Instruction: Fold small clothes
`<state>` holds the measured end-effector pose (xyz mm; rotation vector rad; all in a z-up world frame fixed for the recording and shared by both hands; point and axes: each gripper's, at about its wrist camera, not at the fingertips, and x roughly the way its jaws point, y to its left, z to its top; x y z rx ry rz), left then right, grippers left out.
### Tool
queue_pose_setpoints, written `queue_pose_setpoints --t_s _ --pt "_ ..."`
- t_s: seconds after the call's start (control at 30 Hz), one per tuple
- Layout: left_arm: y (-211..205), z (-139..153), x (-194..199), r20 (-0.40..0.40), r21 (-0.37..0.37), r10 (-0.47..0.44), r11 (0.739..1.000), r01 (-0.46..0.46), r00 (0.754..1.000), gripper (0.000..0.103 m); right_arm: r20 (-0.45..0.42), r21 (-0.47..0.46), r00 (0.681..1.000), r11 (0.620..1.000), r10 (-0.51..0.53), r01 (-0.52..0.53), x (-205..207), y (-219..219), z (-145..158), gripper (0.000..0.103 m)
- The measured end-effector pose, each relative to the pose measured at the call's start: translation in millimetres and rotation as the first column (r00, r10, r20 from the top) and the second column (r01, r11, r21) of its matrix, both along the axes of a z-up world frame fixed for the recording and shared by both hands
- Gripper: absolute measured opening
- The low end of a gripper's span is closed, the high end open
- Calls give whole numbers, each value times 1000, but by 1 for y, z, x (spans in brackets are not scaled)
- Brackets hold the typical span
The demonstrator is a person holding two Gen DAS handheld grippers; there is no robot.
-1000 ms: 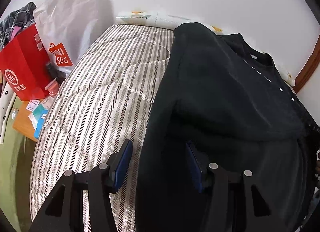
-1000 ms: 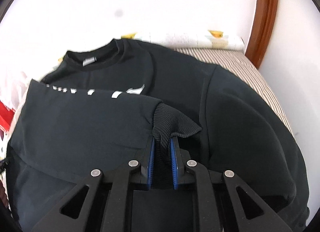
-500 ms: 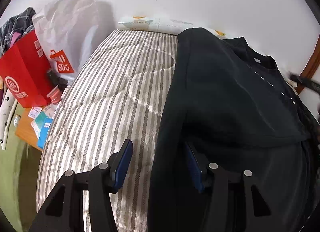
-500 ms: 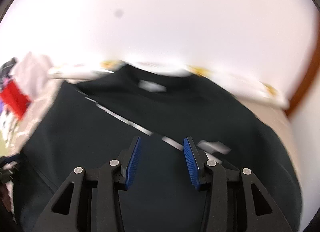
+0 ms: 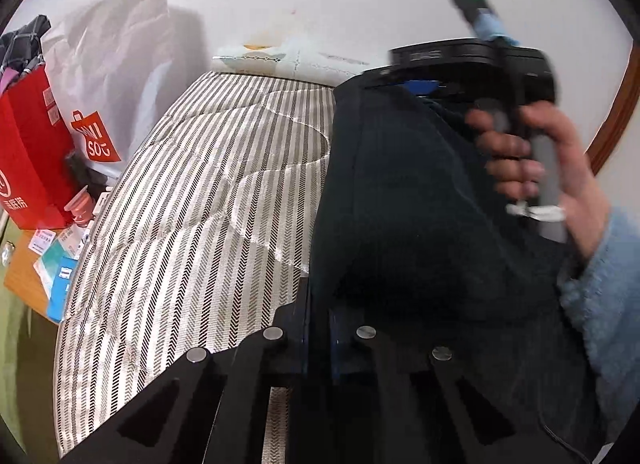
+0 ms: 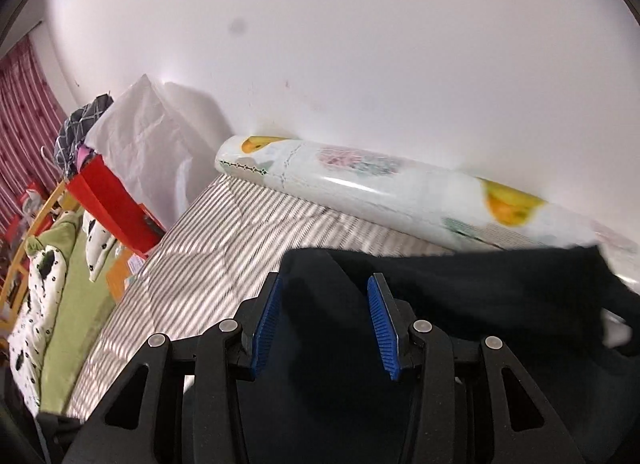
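A black sweatshirt point(image 5: 400, 204) lies on the striped bed cover point(image 5: 200, 204), its sleeve folded across the body. My left gripper point(image 5: 318, 328) is shut on the sweatshirt's near left edge, with dark fabric pinched between the pads. My right gripper point(image 6: 324, 304) hovers over the far left corner of the sweatshirt point(image 6: 480, 284). Its blue pads point(image 6: 266, 320) stand apart and are closing, with the black corner lying between and below them. In the left wrist view a hand point(image 5: 532, 160) in a light blue sleeve holds that right gripper at the garment's far end.
A red bag point(image 5: 28, 152) and a white paper bag point(image 5: 120, 44) stand left of the bed, by a small table with boxes point(image 5: 48, 264). A rolled floral mat point(image 6: 380, 184) lies along the wall. Green spotted bedding point(image 6: 52, 284) sits far left. A wooden frame point(image 5: 616, 104) curves at right.
My left gripper has shut on the sweatshirt's edge. My right gripper let go of the sleeve cuff, opened, and swept left to the garment's far left corner, entering the left wrist view.
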<state>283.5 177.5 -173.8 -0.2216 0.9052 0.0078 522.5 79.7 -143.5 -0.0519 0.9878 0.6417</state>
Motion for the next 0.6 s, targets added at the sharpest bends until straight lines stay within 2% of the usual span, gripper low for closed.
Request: queue_pose_setpoints --t_s 0.03,0.07,0.13,0.27,0.43,0.5,0.6 --pt "0 0 -1 2 0 -1 1000 1 1000 7 -8 -1 1000 1000 10 -10 7 8 -6 18" --pt "1 0 -1 5 -1 1 1000 -1 1000 7 -23 -17 999 999 27 -27 12 15 -14 12" --pt "5 0 -1 6 -12 12 1000 -12 1000 7 -17 -34 999 999 41 -42 19 23 -23 12" --pt "12 -3 0 -7 -40 28 999 -28 1000 7 6 65 999 997 51 -51 24 24 -21 11" --pt "12 -5 0 -23 -38 25 999 -26 999 8 3 -12 999 999 40 -40 27 43 -47 12" --pt "12 -5 0 -27 -34 27 999 -28 999 10 11 -18 1000 999 28 -28 27 42 -41 18" --pt "12 -4 -2 -28 -35 24 999 -25 999 11 53 -20 999 1000 14 -12 16 28 -20 33"
